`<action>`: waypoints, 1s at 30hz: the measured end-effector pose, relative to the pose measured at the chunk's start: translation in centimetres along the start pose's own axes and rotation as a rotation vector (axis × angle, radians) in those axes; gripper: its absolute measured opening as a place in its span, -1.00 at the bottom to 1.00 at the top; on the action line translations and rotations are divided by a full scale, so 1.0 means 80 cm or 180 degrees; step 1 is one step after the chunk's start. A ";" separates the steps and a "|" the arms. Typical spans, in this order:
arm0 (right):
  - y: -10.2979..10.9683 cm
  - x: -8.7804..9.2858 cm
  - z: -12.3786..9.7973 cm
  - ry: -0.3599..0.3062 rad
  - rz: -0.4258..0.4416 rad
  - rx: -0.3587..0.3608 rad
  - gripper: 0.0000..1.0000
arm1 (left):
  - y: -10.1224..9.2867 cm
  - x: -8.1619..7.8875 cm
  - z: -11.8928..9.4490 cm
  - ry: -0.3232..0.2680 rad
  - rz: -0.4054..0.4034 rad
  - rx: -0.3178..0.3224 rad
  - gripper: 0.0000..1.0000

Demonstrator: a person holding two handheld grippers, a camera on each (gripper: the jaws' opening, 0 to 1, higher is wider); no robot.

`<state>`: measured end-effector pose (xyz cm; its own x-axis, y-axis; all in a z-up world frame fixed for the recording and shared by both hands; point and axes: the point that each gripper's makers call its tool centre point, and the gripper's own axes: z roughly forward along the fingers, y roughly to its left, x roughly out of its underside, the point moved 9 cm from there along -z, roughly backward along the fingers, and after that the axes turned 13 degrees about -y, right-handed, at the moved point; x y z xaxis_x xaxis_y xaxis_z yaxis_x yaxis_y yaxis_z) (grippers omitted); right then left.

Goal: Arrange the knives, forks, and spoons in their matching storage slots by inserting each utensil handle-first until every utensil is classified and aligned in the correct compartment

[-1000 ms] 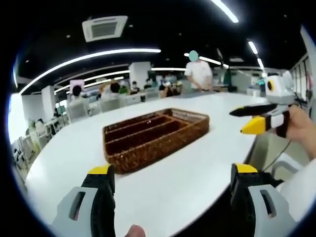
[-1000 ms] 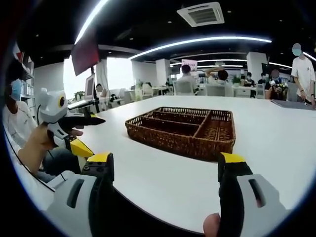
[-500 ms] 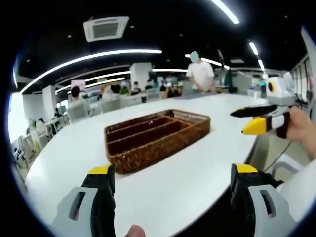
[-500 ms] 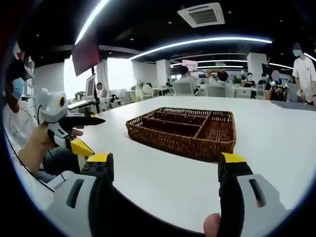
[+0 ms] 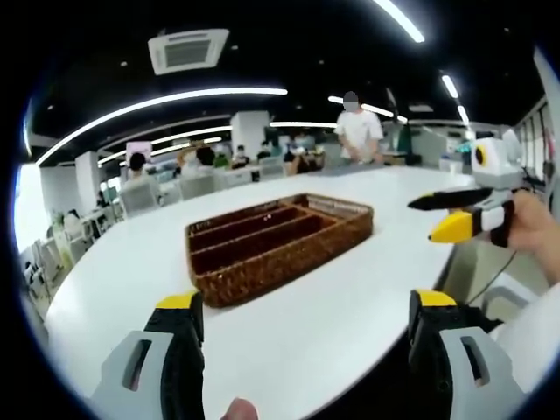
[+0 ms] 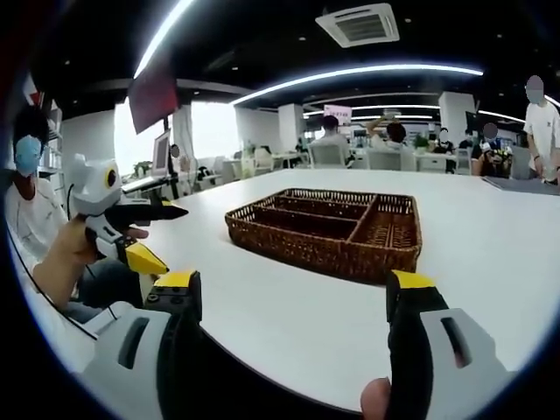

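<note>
wicker tray point(image 5: 278, 249) slot floors hidden behind near wall, distant seated people point(image 6: 395, 136) blurred

A broad stretch of bare white worktop point(image 5: 350, 289) is seen between the parted left tongs point(image 5: 306, 315) and the brown woven wicker tray with long slots point(image 5: 278, 245). The tray's raised rim stands as the one obstacle. The right tongs point(image 5: 446, 214), spread apart, are held well aside, off the worktop's edge.

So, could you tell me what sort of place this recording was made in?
Probably an open-plan office or lab: a long white table holding a wicker tray, people seated at desks behind it, and a ceiling air-conditioning unit among strip lights.
</note>
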<state>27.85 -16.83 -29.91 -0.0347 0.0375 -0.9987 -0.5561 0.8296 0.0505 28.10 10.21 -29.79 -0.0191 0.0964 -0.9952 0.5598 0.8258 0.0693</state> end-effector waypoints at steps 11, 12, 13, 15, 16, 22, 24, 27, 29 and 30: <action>0.002 0.000 0.003 -0.0012 0.0009 -0.0019 0.80 | 0.000 -0.002 0.000 -0.0024 0.0003 0.0006 0.96; 0.002 0.000 0.003 -0.0010 0.0004 -0.0025 0.80 | -0.001 -0.002 -0.001 -0.0026 0.0007 0.0006 0.96; 0.003 0.000 0.002 -0.0007 0.0000 -0.0024 0.80 | -0.001 -0.002 -0.001 -0.0026 0.0008 0.0006 0.96; 0.003 0.001 0.002 -0.0009 0.0003 -0.0024 0.80 | -0.001 -0.001 -0.001 -0.0020 0.0003 0.0003 0.96; 0.003 0.001 0.002 -0.0005 0.0006 -0.0023 0.80 | 0.000 0.000 -0.001 -0.0015 0.0000 0.0000 0.96; 0.003 0.001 0.003 -0.0004 -0.0001 -0.0025 0.80 | 0.000 0.000 -0.001 -0.0022 -0.0003 0.0006 0.96; 0.003 0.001 0.004 0.0002 -0.0007 -0.0027 0.80 | 0.001 0.001 -0.001 -0.0020 -0.0006 0.0003 0.96; 0.003 0.002 0.004 0.0007 0.0001 -0.0030 0.80 | 0.002 0.001 -0.002 -0.0017 -0.0008 -0.0004 0.96; 0.003 0.003 0.004 0.0013 -0.0004 -0.0032 0.80 | 0.001 0.002 -0.002 -0.0015 -0.0008 0.0000 0.96; 0.004 0.003 0.004 0.0015 -0.0004 -0.0035 0.80 | 0.001 0.002 -0.002 -0.0016 -0.0007 0.0000 0.96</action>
<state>27.98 -16.39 -30.11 -0.0379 0.0339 -0.9987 -0.5652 0.8235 0.0494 28.02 10.41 -29.91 -0.0163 0.0918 -0.9956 0.5598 0.8259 0.0670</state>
